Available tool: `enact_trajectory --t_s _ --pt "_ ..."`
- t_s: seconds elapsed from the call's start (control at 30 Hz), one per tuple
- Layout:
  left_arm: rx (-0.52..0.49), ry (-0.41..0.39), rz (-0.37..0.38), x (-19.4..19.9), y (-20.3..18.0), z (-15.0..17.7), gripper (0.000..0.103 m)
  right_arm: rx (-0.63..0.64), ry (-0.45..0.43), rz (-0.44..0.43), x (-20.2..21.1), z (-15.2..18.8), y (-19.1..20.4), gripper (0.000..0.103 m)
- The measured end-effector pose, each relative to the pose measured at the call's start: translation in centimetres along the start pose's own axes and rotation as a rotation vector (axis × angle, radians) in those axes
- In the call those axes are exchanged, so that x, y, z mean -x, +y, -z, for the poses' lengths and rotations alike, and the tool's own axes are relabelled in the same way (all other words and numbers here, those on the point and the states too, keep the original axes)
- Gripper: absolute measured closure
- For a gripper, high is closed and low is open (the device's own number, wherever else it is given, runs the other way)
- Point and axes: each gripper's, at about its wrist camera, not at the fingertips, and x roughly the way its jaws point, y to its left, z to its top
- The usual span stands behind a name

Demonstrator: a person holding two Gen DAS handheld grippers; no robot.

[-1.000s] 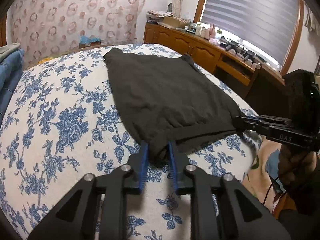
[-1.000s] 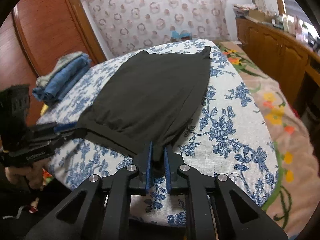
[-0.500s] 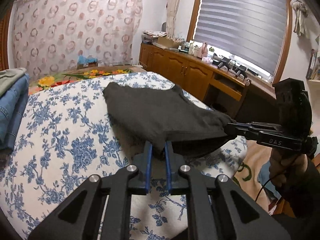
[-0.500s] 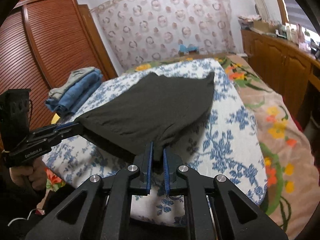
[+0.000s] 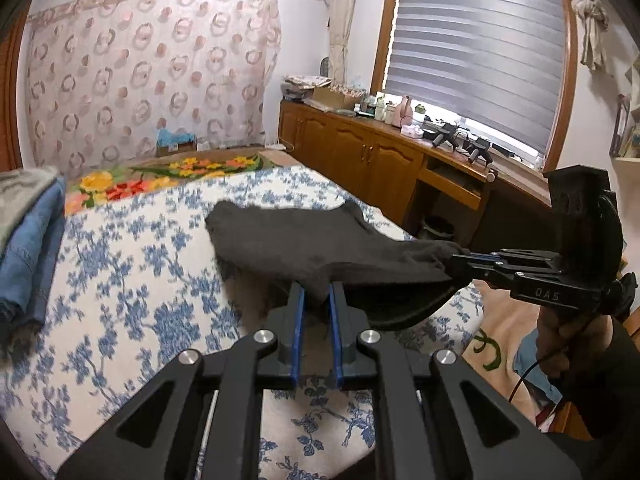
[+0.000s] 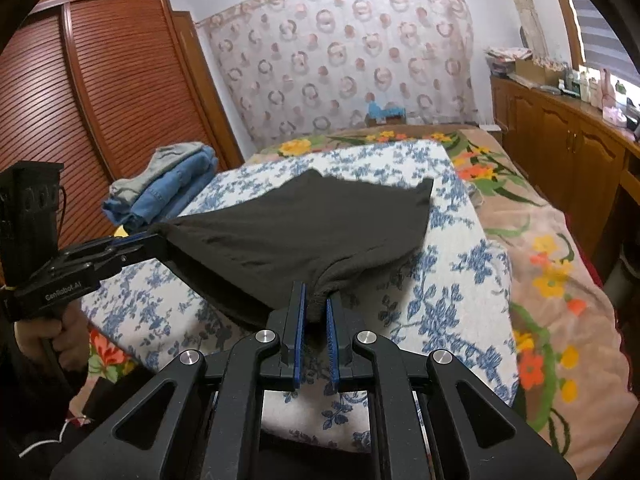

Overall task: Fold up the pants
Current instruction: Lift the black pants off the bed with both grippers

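The dark grey pants [image 5: 304, 240] [image 6: 304, 220] lie on a blue-flowered bed cover [image 5: 132, 280] [image 6: 452, 280], their near edge lifted off it. My left gripper [image 5: 316, 294] is shut on the near left corner of that edge. My right gripper [image 6: 316, 300] is shut on the near right corner. Each gripper also shows in the other's view: the right gripper [image 5: 460, 262] at the right, the left gripper [image 6: 156, 236] at the left. The cloth hangs taut between the two, and its far end still rests on the bed.
A stack of folded blue and grey clothes [image 6: 168, 184] [image 5: 28, 240] sits on the bed's left side. A wooden cabinet [image 5: 380, 160] with clutter runs under the window. A slatted wardrobe [image 6: 100, 100] stands left. A flowered blanket [image 6: 540, 260] covers the bed's right side.
Both grippers have risen with the pants' near edge, lifting it off the bed cover. The left jaws have tightened on the cloth. More of the room shows above the bed.
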Motion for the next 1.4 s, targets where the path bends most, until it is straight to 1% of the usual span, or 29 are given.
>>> enact_trajectory --t_s 0.27,0.57,0.67,0.83,1.0,1.1,1.2,1.27,1.4 --pt "-0.025 -0.053 -0.02 2.4 0.4 -2.3 0.094 0.079 -0.064 -0.004 1.6 -2.9 2.1 0.096" --pt "-0.04 -0.126 -0.049 6.0 1.3 -3.8 0.095 0.146 -0.113 -0.027 2.3 -6.1 4.8 0.096" --pt "-0.036 -0.166 -0.069 7.6 2.0 -4.7 0.095 0.192 -0.143 -0.028 2.5 -7.8 6.6 0.096" --pt "-0.038 -0.222 -0.105 10.1 3.1 -6.3 0.095 0.253 -0.188 -0.055 2.6 -10.4 9.4 0.097" --pt "-0.049 -0.278 -0.149 12.9 4.2 -7.9 0.095 0.292 -0.228 -0.078 2.8 -12.5 11.4 0.097" --pt "-0.056 -0.304 -0.184 13.9 4.9 -8.5 0.095 0.303 -0.246 -0.092 2.5 -13.7 12.3 0.097" --pt "-0.051 -0.297 -0.218 13.3 6.2 -8.5 0.095 0.303 -0.229 -0.115 0.8 -14.5 12.9 0.097" --pt "-0.038 -0.267 -0.236 12.0 7.7 -8.2 0.095 0.308 -0.214 -0.117 -0.4 -14.8 12.9 0.097" --pt "-0.009 -0.217 -0.25 9.2 10.1 -7.3 0.095 0.315 -0.165 -0.117 -4.2 -14.9 12.4 0.097"
